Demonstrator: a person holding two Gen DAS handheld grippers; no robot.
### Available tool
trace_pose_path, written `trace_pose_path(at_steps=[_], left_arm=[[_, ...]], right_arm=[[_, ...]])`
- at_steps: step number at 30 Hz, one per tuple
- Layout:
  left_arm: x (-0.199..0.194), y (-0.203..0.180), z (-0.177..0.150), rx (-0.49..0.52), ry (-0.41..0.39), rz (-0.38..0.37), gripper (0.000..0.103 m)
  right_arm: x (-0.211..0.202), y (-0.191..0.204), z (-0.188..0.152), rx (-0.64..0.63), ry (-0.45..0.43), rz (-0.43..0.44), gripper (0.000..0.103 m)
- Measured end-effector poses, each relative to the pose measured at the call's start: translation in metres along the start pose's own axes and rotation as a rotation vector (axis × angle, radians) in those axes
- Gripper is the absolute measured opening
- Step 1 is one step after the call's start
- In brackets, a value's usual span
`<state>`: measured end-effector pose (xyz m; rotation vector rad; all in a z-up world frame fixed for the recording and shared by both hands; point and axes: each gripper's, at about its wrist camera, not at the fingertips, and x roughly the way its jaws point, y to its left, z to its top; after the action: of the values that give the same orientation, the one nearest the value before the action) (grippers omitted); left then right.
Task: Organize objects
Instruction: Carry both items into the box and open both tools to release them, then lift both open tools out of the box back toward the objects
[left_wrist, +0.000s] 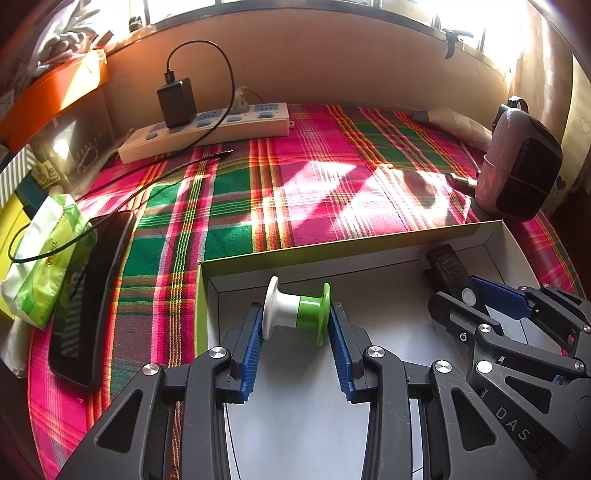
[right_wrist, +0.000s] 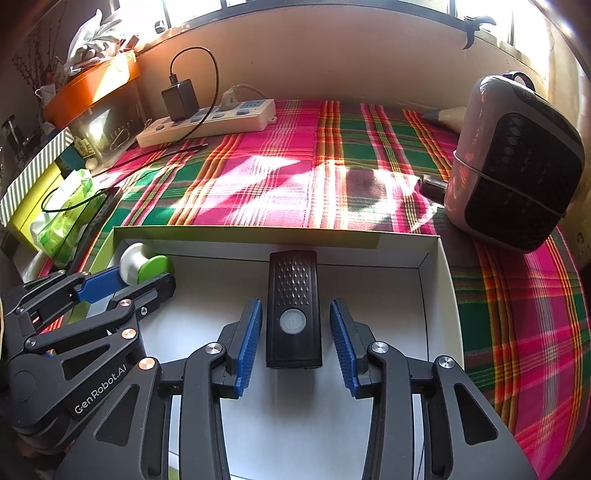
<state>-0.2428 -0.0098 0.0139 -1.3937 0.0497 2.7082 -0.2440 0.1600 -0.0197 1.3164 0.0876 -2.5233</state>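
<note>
A white and green spool (left_wrist: 296, 309) sits between the blue pads of my left gripper (left_wrist: 296, 321), which is shut on it inside a shallow white box (left_wrist: 369, 254). The spool also shows in the right wrist view (right_wrist: 147, 266), with the left gripper's fingers (right_wrist: 110, 280) around it. My right gripper (right_wrist: 295, 325) is open around a black rectangular device (right_wrist: 293, 310) with a round button; the pads stand apart from its sides. The device lies on the box floor against the far wall (right_wrist: 258, 245). The left wrist view also shows the device (left_wrist: 448, 269).
The box rests on a plaid cloth (left_wrist: 295, 192). A power strip with a charger (left_wrist: 207, 125) lies at the back. A pink and black heater (right_wrist: 517, 166) stands at the right. A black phone (left_wrist: 88, 295) and a tissue pack (left_wrist: 40, 258) lie at the left.
</note>
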Motion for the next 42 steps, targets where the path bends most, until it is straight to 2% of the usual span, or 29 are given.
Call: trace_pose_path(at_steps=[11, 24, 31, 42], left_arm=[[-0.026, 0.001, -0.009, -0.005, -0.044, 0.013, 0.033], [-0.068, -0.001, -0.030, -0.018, -0.101, -0.007, 0.033], [-0.083, -0.001, -0.047, -0.020, -0.117, -0.005, 0.033], [-0.103, 0.001, -0.073, -0.020, -0.143, -0.013, 0.033]], right_arm=[[-0.022, 0.003, -0.010, 0.016, -0.033, 0.013, 0.040], [-0.054, 0.010, -0.030, 0.031, -0.075, 0.033, 0.040], [-0.059, 0.011, -0.045, 0.045, -0.073, 0.028, 0.040], [-0.087, 0.016, -0.068, 0.020, -0.130, -0.009, 0.040]])
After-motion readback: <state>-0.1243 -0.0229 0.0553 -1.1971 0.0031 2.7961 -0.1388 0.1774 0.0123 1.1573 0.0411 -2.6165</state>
